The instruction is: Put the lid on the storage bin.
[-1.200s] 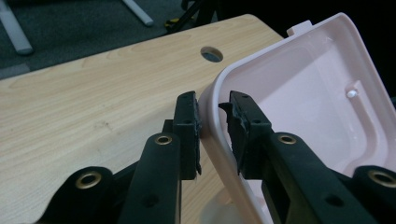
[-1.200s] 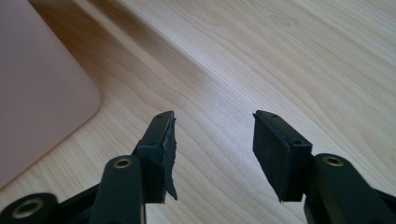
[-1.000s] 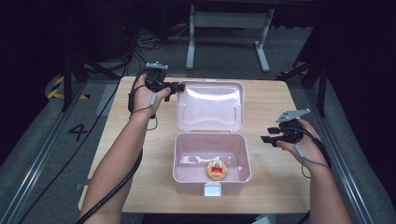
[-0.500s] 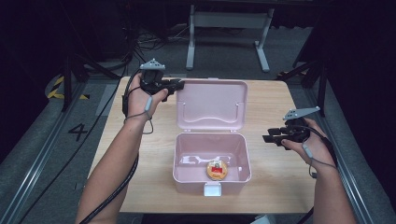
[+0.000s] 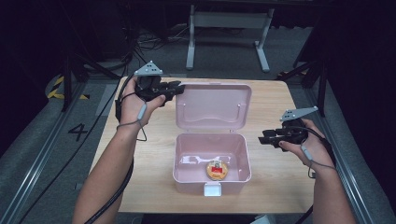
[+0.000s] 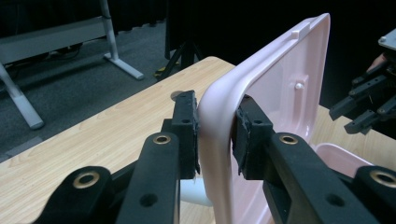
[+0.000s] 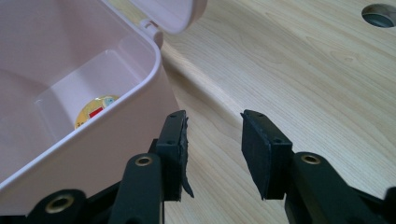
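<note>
Half the round item (image 7: 95, 111) hides behind box wall (image 7: 93, 140)

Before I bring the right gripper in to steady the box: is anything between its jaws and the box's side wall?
Nothing: in the right gripper view, the right gripper stands open over bare wooden table, one jaw close beside the pink box wall.

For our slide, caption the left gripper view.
Left tongs clamp the edge of the pink box's raised lid.

From overhead you look forward and down on the table (image 5: 140, 154); both close gripper views share the pink box (image 6: 280, 93).
</note>
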The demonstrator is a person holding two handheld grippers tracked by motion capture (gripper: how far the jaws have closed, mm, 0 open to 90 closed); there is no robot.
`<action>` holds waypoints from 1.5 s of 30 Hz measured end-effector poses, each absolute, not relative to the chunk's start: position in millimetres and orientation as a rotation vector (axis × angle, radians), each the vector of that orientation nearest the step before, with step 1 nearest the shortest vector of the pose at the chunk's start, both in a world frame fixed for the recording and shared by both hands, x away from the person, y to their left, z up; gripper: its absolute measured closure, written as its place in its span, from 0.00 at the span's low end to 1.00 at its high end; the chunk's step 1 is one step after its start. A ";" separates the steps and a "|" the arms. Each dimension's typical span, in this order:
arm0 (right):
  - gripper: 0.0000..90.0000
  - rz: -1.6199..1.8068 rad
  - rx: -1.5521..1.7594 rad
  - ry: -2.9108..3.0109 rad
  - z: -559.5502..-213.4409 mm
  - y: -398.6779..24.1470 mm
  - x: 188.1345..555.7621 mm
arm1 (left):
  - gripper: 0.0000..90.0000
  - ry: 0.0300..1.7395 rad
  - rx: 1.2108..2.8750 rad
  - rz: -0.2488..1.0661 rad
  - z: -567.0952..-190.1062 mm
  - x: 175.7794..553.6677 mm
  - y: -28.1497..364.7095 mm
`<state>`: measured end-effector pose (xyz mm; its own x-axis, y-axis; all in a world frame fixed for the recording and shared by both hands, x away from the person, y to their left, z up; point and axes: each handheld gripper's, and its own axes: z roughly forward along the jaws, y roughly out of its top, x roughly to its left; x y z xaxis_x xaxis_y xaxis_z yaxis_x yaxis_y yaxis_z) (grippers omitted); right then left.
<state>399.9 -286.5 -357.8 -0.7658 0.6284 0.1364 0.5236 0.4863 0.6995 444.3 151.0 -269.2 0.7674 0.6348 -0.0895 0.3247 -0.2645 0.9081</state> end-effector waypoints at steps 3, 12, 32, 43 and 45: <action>0.68 1.150 0.993 2.592 -355.9 -285.0 398.3 | 0.80 0.714 1.880 0.369 -266.2 436.6 150.8; 0.68 1.162 0.962 2.614 -351.5 -278.6 393.4 | 0.76 0.694 1.881 0.297 -263.6 420.6 155.9; 0.90 1.278 0.921 2.669 -336.5 -267.6 380.1 | 0.64 0.574 1.933 0.212 -274.5 373.8 167.9; 0.94 1.320 0.898 2.664 -334.4 -264.2 378.6 | 0.60 0.556 2.003 0.162 -282.9 363.6 168.6; 0.94 1.328 0.893 2.665 -334.1 -263.9 378.3 | 0.60 0.553 2.015 0.141 -284.3 362.0 169.8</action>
<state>378.3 -263.9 -334.1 -0.8344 0.5064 0.2176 0.4787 0.4700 0.7416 362.0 169.8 -284.3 0.8885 0.4395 -0.1318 0.3231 -0.3954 0.8598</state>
